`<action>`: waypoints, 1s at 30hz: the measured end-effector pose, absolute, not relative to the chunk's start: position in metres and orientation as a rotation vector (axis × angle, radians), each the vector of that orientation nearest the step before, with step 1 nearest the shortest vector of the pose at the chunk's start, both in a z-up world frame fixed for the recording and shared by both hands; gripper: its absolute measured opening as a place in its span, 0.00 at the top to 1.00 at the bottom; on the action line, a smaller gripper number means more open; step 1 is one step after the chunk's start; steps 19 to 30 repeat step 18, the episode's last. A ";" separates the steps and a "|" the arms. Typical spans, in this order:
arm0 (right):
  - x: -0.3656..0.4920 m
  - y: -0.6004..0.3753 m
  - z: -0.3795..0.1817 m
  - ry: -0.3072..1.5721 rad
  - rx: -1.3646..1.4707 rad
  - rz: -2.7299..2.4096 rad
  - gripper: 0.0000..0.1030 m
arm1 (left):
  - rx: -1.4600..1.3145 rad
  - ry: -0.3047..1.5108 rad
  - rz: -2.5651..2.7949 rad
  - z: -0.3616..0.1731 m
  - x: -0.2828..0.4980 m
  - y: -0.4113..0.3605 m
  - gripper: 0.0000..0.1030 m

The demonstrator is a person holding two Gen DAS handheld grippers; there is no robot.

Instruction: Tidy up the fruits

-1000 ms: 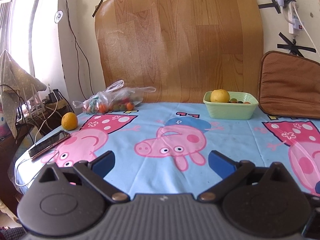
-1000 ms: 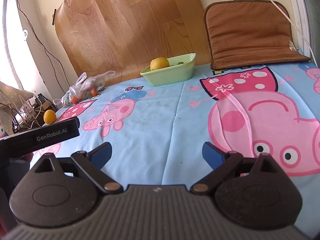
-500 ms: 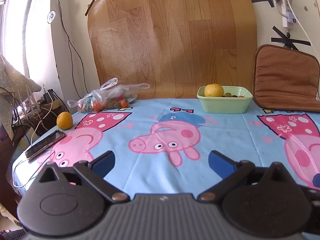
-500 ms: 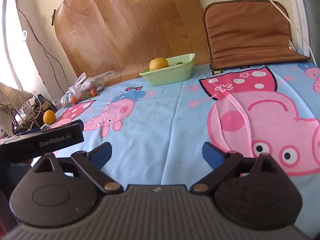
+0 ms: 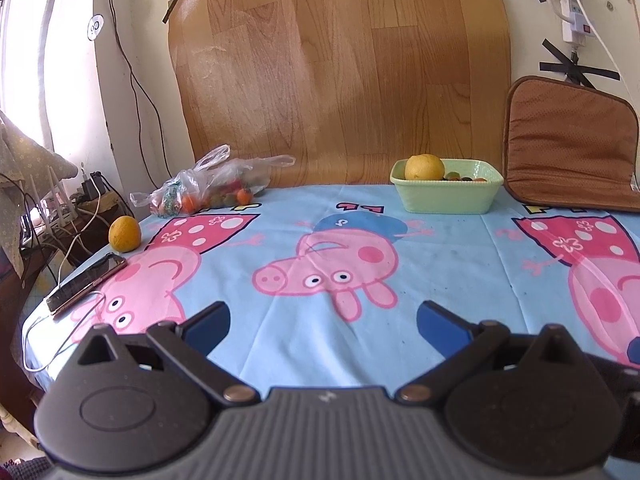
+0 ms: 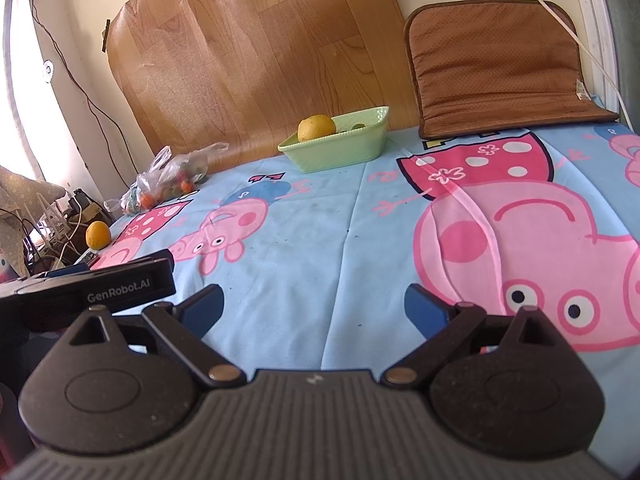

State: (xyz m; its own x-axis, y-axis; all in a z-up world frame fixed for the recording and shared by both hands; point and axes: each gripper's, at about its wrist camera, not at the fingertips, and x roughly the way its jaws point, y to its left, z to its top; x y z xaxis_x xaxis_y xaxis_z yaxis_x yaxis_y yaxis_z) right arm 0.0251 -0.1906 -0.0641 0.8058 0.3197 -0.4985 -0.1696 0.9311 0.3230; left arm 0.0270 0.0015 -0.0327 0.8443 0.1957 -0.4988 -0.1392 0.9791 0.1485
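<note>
Nearest the lens in the left wrist view, the left gripper [image 5: 322, 320] hangs above the near edge of the table with its blue-tipped jaws spread wide and nothing between them. The right gripper [image 6: 314, 306] is likewise released, jaws apart and empty, over the light blue cartoon-pig tablecloth [image 5: 440, 264]; in the right wrist view the black body of the left gripper, lettered "GenRobot.AI", shows at the left edge.

A little farther out on the left side, a dark smartphone with a coppery rim [image 5: 86, 284] lies flat near the table's left edge, a thin white cable [image 5: 60, 344] looping beside it. Just beyond the phone sits a loose round orange fruit [image 5: 124, 233] (on its own, touching nothing else), close to the table's left edge; the right wrist view shows it too [image 6: 98, 235].

Farther back along the left, a crumpled clear plastic bag of small red, orange and green fruits [image 5: 208, 194] rests against the foot of a wood-grain vinyl sheet [image 5: 340, 80] taped to the wall. At the far side toward the right stands a pale green rectangular bowl [image 5: 448, 196], holding one large yellow-orange citrus fruit [image 5: 425, 167] at its left end and a few small dark and red fruits beside it. Just right of the bowl, a brown padded cushion [image 5: 568, 148] leans against the wall, below a white power strip [image 5: 574, 8] fixed up with black tape.
</note>
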 end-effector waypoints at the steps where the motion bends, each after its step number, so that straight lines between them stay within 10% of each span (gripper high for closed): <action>1: 0.025 -0.191 -0.064 0.578 0.270 0.266 0.04 | 0.109 0.539 0.176 -0.033 0.027 0.001 0.00; 30: 0.025 -0.191 -0.064 0.577 0.270 0.264 0.04 | 0.104 0.543 0.157 -0.033 0.027 0.001 0.00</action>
